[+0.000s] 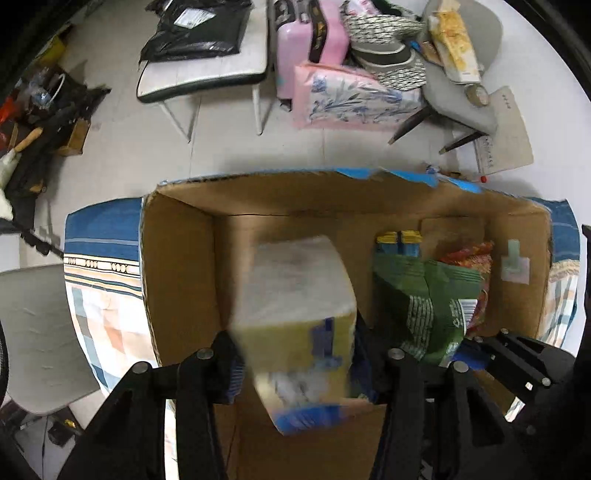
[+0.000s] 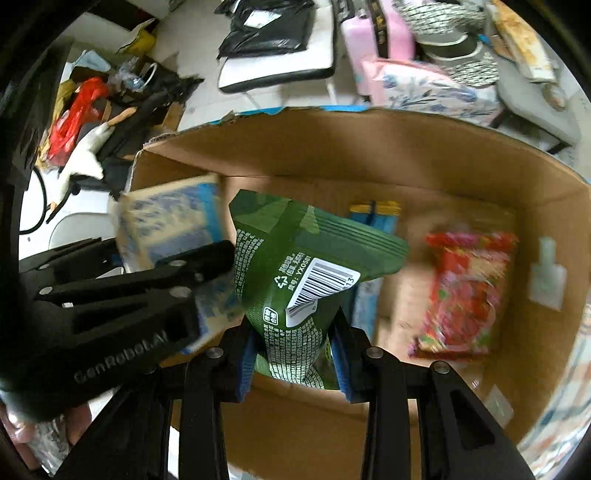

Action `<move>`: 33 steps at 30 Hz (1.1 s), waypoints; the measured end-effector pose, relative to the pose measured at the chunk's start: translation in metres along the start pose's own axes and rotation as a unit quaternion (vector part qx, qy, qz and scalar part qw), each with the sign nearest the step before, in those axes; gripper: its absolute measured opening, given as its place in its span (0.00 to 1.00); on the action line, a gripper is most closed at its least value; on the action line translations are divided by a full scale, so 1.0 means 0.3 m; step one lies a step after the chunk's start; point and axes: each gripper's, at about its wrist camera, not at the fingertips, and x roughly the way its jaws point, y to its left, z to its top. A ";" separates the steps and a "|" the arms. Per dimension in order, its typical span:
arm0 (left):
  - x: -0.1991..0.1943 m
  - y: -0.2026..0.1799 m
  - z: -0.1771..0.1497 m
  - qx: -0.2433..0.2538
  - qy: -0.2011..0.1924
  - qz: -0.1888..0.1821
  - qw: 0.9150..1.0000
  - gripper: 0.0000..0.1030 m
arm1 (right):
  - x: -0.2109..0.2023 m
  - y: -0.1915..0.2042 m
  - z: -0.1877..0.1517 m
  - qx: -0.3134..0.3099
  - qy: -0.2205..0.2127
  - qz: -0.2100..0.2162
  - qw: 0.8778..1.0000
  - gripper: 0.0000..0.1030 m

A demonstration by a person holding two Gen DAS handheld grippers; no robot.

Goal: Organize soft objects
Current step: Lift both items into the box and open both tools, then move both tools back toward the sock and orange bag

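The left hand-held gripper (image 1: 295,363) is pinching a yellow and blue tissue pack (image 1: 297,317). Its two black fingers (image 1: 221,365) press on the pack from both sides. The pack looks blurry. It hangs over the open cardboard box (image 1: 177,266), on the box's left side.

The right hand-held gripper (image 2: 293,354) is pinching a green snack bag (image 2: 295,266). Its fingers (image 2: 240,363) have blue pads and squeeze the bottom part of the bag. The bag stands up from the fingers, with a white barcode label facing the camera. It is held over the middle of the box. In the right wrist view, the left hand-held gripper is just beside the green bag, on its left, with the tissue pack (image 2: 170,229) past it.

Down in the box, a red snack bag (image 2: 467,291) lies flat on the right side of the box floor. A blue and yellow pack (image 2: 375,218) stands against the far wall, behind the green bag.

The box sits on a striped and checked cloth (image 1: 99,266). Past the box, on the floor (image 1: 221,147), are a pink suitcase (image 1: 310,44) and a pink flowered pillow (image 1: 351,96). A white desk (image 1: 207,70) holds a black plastic bag (image 1: 195,29). A grey chair (image 1: 461,85) stands to the right.
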 end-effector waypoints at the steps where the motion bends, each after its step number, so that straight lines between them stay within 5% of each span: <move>1: 0.002 0.006 0.007 -0.005 0.001 0.002 1.000 0.45 | 0.019 -0.002 0.016 0.002 0.002 -0.001 1.000 0.38; 4: -0.015 0.028 0.013 -0.022 -0.012 -0.003 1.000 0.46 | 0.048 -0.013 0.049 0.015 0.002 -0.007 1.000 0.40; 7: -0.043 0.035 0.004 -0.027 -0.027 -0.003 0.999 0.58 | 0.059 -0.017 0.055 0.019 0.001 -0.022 1.000 0.50; 11: -0.078 0.034 -0.035 -0.026 -0.046 0.012 0.999 0.61 | 0.047 -0.012 0.035 0.020 -0.003 -0.042 0.999 0.64; 19: -0.133 0.024 -0.186 -0.038 -0.083 0.022 0.996 0.90 | -0.026 0.018 -0.082 0.025 -0.025 -0.079 0.996 0.78; 23: -0.179 0.001 -0.300 -0.036 -0.116 0.034 0.992 0.94 | -0.073 0.036 -0.177 0.024 -0.046 -0.116 0.992 1.00; 33: -0.309 -0.049 -0.590 -0.031 -0.196 0.038 0.979 0.94 | -0.216 0.059 -0.448 0.039 -0.135 -0.162 0.977 1.00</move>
